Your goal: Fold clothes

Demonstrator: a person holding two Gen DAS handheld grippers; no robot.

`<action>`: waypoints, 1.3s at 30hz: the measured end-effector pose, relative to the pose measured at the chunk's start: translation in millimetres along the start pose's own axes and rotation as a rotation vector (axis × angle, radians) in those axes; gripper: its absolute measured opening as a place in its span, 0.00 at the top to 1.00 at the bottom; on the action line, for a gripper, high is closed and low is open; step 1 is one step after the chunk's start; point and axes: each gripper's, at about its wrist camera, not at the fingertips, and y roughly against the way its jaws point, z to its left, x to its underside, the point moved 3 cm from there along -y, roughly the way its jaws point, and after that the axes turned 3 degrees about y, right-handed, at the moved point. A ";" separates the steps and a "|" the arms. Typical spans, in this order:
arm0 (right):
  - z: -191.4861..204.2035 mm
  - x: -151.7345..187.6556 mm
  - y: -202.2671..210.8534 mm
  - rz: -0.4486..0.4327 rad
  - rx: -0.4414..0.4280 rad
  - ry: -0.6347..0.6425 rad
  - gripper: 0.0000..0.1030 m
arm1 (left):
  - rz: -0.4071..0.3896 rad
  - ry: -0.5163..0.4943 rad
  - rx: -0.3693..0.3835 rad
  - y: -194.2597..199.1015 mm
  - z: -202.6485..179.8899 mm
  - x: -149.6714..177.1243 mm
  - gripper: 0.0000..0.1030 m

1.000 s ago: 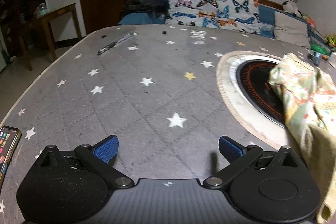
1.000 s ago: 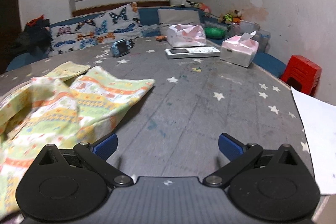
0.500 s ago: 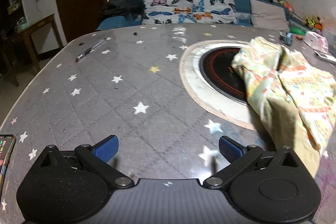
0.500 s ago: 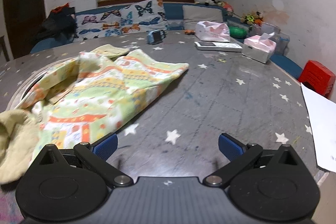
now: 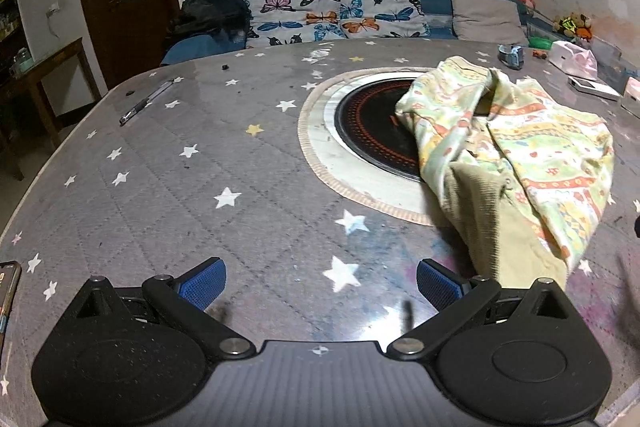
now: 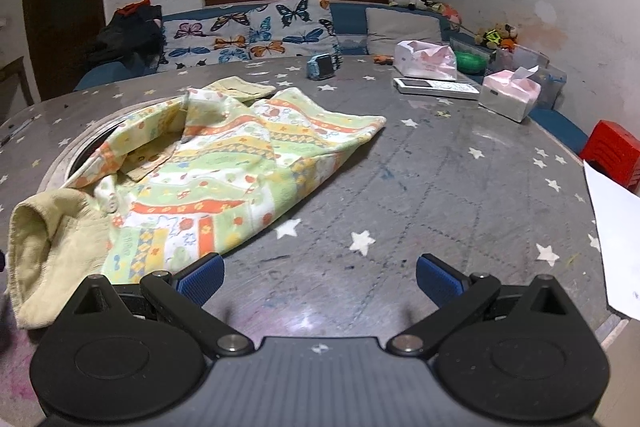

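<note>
Item: patterned garment [image 6: 224,163], rumpled and unfolded on the counter [image 5: 160,195] partly over the round hob [image 5: 364,135]; your left tongs [image 5: 321,281] and right tongs [image 6: 319,277] (both spread, empty) have swung round to face it, ready to grasp.

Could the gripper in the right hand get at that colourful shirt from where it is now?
Probably yes. The right gripper is open and empty, and the patterned shirt lies crumpled on the table just ahead to its left, its near hem beside the left finger. Nothing stands between them.
</note>
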 end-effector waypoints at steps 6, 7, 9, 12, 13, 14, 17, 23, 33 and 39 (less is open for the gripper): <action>10.2 3.6 3.2 0.001 -0.028 0.023 0.00 | -0.003 -0.025 0.004 5.5 -7.9 0.6 0.00; 11.6 3.9 3.4 0.002 -0.033 0.024 0.00 | -0.004 -0.029 0.003 6.2 -9.1 0.7 0.00; 14.1 4.4 3.9 0.003 -0.042 0.028 0.00 | -0.002 -0.036 0.006 6.6 -11.6 1.1 0.00; 17.1 4.8 4.3 0.003 -0.050 0.039 0.00 | 0.001 -0.045 0.010 7.1 -15.4 1.7 0.00; 17.6 4.9 4.4 0.003 -0.051 0.040 0.00 | 0.002 -0.048 0.012 7.3 -16.6 1.9 0.00; 17.9 4.9 4.5 0.004 -0.053 0.039 0.00 | 0.003 -0.051 0.013 7.5 -17.8 2.1 0.00; 18.4 5.1 4.8 0.006 -0.058 0.036 0.00 | 0.006 -0.067 0.024 8.3 -22.3 3.4 0.00; 20.7 5.3 7.3 0.006 -0.071 0.040 0.00 | 0.002 -0.097 0.036 10.3 -31.8 4.5 0.00; 22.1 5.6 10.7 0.003 -0.078 0.039 0.00 | 0.006 -0.118 0.041 9.9 -38.6 6.3 0.00; 24.0 4.8 11.6 0.002 -0.081 0.044 0.00 | 0.009 -0.138 0.046 9.5 -43.8 7.8 0.00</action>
